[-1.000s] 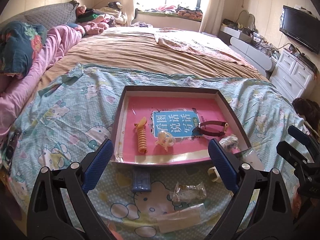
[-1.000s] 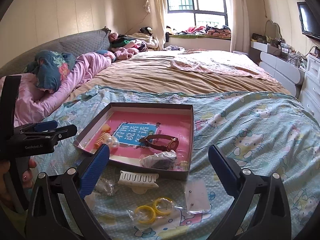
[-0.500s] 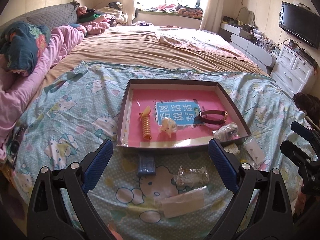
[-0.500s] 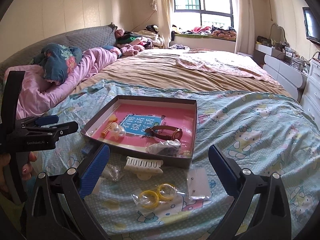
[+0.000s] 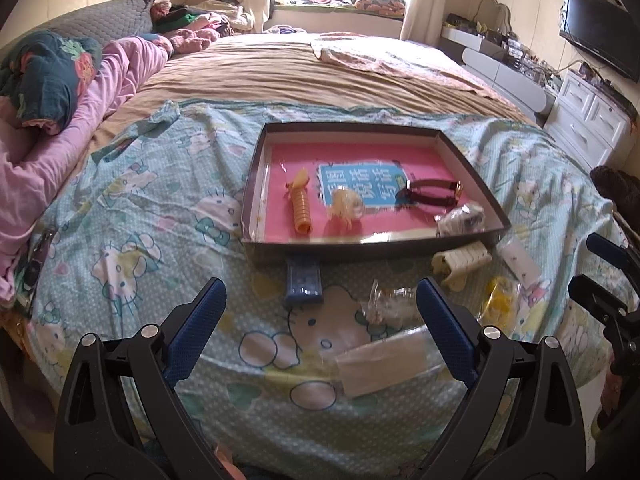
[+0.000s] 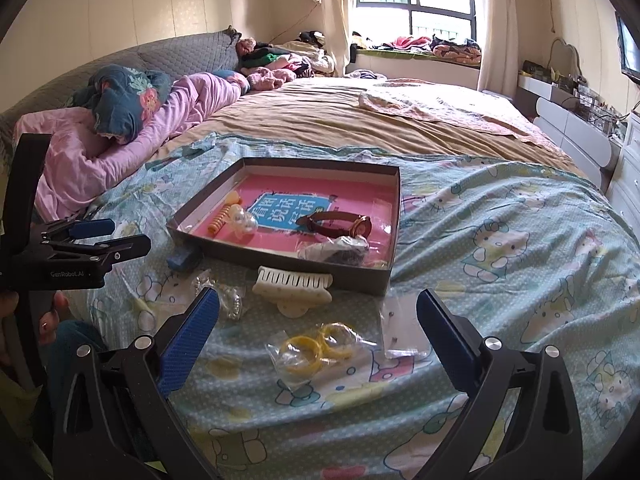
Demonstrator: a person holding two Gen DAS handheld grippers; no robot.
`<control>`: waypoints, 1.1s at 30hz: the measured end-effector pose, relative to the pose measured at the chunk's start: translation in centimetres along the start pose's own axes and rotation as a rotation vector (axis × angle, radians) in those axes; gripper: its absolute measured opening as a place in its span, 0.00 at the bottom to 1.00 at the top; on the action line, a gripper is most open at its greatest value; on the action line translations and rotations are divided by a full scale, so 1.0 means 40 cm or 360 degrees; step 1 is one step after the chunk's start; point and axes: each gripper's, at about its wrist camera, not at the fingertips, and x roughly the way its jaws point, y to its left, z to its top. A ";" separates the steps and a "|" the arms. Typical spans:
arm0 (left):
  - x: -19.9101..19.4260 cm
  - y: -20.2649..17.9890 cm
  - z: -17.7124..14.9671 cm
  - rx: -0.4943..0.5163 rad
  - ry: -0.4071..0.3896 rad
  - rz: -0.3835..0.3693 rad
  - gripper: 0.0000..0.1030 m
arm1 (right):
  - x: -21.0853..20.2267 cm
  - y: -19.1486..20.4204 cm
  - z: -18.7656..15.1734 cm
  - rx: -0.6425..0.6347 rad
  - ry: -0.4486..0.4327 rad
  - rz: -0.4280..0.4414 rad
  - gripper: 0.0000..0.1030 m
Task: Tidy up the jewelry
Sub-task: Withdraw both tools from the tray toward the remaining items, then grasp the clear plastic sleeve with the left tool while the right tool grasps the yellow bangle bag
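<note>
While a watch (image 6: pixel 340 226) already lies in the box (image 6: pixel 384 280) at mid-frame, we hold both grippers (image 6: pixel 318 336) (image 5: pixel 320 320) wide and empty; the comb (image 6: pixel 294 282) and yellow rings (image 6: pixel 316 348) remain outside.

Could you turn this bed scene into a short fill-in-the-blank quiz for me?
1. The brown-strapped watch lies inside the shallow ____ with the pink bottom.
2. The two rings in the clear bag on the bedsheet are ____ in colour.
3. The white hair clip lies ____ the tray, against its near wall.
4. Both the left claw and the right claw are ____, holding nothing.

Missing words: tray; yellow; outside; open
</note>
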 end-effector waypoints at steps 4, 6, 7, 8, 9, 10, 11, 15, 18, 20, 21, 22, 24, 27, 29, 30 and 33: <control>0.012 -0.008 -0.023 0.0022 0.0041 -0.0006 0.86 | 0.003 0.000 -0.020 -0.0004 0.0035 0.0013 0.95; 0.018 -0.014 -0.034 0.0045 0.0056 -0.0014 0.86 | 0.007 0.001 -0.030 -0.0013 0.0058 0.0015 0.95; 0.022 -0.018 -0.040 0.0060 0.0068 -0.0016 0.86 | 0.010 0.001 -0.038 -0.0019 0.0074 0.0016 0.95; 0.028 -0.022 -0.047 0.0075 0.0084 -0.0016 0.86 | 0.011 0.001 -0.044 -0.0021 0.0084 0.0016 0.95; 0.033 -0.026 -0.051 0.0085 0.0097 -0.0019 0.86 | 0.013 0.000 -0.050 -0.0022 0.0093 0.0018 0.95; 0.039 -0.030 -0.058 0.0098 0.0113 -0.0024 0.86 | 0.015 -0.001 -0.056 -0.0020 0.0106 0.0021 0.95; 0.044 -0.033 -0.063 0.0106 0.0125 -0.0027 0.86 | 0.018 -0.003 -0.061 -0.0020 0.0116 0.0024 0.95; 0.066 -0.050 -0.089 0.0152 0.0184 -0.0049 0.86 | 0.027 -0.008 -0.074 -0.0016 0.0151 0.0040 0.95; 0.081 -0.063 -0.108 0.0187 0.0211 -0.0073 0.86 | 0.034 -0.013 -0.082 -0.0003 0.0169 0.0053 0.95; 0.089 -0.069 -0.116 0.0203 0.0229 -0.0086 0.86 | 0.041 -0.020 -0.087 0.0010 0.0188 0.0064 0.95; 0.092 -0.070 -0.118 0.0207 0.0234 -0.0093 0.86 | 0.044 -0.022 -0.089 0.0014 0.0195 0.0066 0.95; 0.096 -0.073 -0.121 0.0214 0.0239 -0.0106 0.86 | 0.049 -0.026 -0.093 0.0019 0.0207 0.0067 0.95; 0.105 -0.078 -0.125 0.0231 0.0248 -0.0121 0.86 | 0.056 -0.030 -0.099 0.0028 0.0226 0.0075 0.95; 0.119 -0.086 -0.127 0.0246 0.0261 -0.0129 0.86 | 0.072 -0.036 -0.109 0.0051 0.0259 0.0094 0.95; 0.131 -0.093 -0.130 0.0262 0.0273 -0.0136 0.86 | 0.086 -0.040 -0.115 0.0057 0.0281 0.0098 0.95; 0.135 -0.095 -0.131 0.0268 0.0277 -0.0136 0.86 | 0.092 -0.041 -0.118 0.0059 0.0289 0.0101 0.95; 0.151 -0.104 -0.135 0.0289 0.0287 -0.0136 0.86 | 0.111 -0.044 -0.123 0.0065 0.0310 0.0113 0.95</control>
